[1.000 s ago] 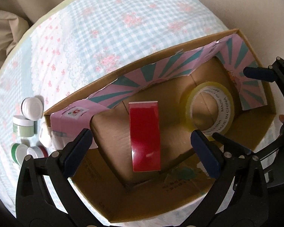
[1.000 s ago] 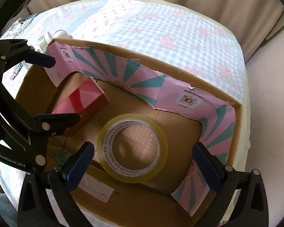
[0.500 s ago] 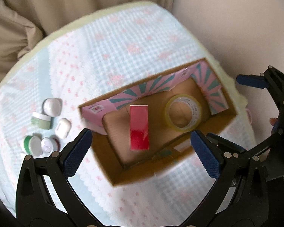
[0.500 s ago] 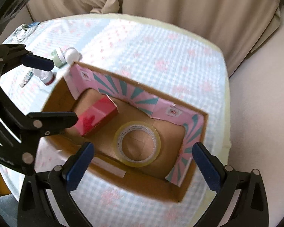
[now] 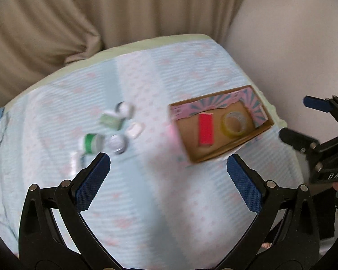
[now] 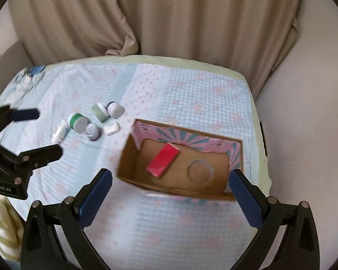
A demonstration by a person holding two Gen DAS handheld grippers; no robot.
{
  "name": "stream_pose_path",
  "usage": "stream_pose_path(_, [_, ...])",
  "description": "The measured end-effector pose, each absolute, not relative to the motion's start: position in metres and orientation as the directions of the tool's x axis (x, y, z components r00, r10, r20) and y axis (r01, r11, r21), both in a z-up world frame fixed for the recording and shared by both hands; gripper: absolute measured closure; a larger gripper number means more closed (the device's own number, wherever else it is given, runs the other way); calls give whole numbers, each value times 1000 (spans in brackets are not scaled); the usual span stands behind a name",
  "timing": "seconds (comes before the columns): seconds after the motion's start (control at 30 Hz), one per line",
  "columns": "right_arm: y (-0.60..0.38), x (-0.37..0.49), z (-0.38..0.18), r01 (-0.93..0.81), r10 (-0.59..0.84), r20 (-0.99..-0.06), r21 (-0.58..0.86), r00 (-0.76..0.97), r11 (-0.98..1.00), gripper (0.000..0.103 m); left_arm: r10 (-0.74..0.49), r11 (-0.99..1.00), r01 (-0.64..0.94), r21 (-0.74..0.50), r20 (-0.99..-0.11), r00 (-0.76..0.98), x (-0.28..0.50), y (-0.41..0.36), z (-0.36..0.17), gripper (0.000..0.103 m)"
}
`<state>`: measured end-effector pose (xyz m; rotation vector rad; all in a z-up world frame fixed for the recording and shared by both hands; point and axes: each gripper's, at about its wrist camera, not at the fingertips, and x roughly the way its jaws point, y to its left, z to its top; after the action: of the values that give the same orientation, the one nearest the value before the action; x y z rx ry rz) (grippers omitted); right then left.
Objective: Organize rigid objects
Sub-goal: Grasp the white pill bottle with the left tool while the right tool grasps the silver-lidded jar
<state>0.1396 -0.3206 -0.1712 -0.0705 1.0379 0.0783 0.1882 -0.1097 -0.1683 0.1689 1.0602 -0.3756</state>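
Left gripper (image 5: 168, 167): jaws wide apart, nothing between them, held above the counter (image 5: 169, 202) with its blue-checked cloth. Right gripper (image 6: 170, 184): jaws likewise spread, nothing held, hanging over the near edge of the cardboard box (image 6: 133, 180).

Inside the box: red carton (image 6: 162, 162) lying flat toward the left, clear tape roll (image 6: 200, 173) flat to its right, the two apart. Pink-and-teal striped paper (image 6: 191, 136) lines the far wall.

Left of the box, on the cloth: a loose cluster of small jars, among them a green-banded jar (image 6: 78, 122), a pale green jar (image 6: 100, 112), a white-lidded jar (image 6: 115, 109), a white earbud case (image 6: 112, 128) and a small tube (image 6: 60, 132). Left-wrist view is motion-blurred.

Beige curtain (image 6: 191, 22) behind the counter.
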Motion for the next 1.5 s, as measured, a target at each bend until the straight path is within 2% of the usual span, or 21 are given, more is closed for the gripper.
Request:
stream_pose_path(0.23, [-245, 124, -162, -38, 76, -848, 65, 525, 997, 0, -149, 952, 306, 3, -869, 472, 170, -4, -169, 0])
stream_pose_path(0.6, [-143, 125, -182, 15, 67, -842, 89, 535, 996, 0, -109, 968, 252, 15, -875, 471, 175, 121, -197, 0])
stream_pose_path(1.23, [-85, 215, -312, 79, 35, -863, 86, 505, 993, 0, -127, 974, 221, -52, -932, 340, 286, 151, -360, 3])
stream_pose_path(1.33, [-81, 235, -337, 82, 31, -866, 82, 500, 993, 0, -127, 971, 232, -53, -939, 319, 303, 148, -387, 7])
stream_pose_path(1.4, [-76, 249, -355, 73, 25, -868, 70, 496, 995, 0, -123, 969, 242, -51, -947, 296, 314, 145, -408, 14])
stream_pose_path(1.5, [-70, 267, -378, 57, 22, -875, 57, 483, 997, 0, -124, 968, 246, -55, -954, 272, 325, 142, -432, 17])
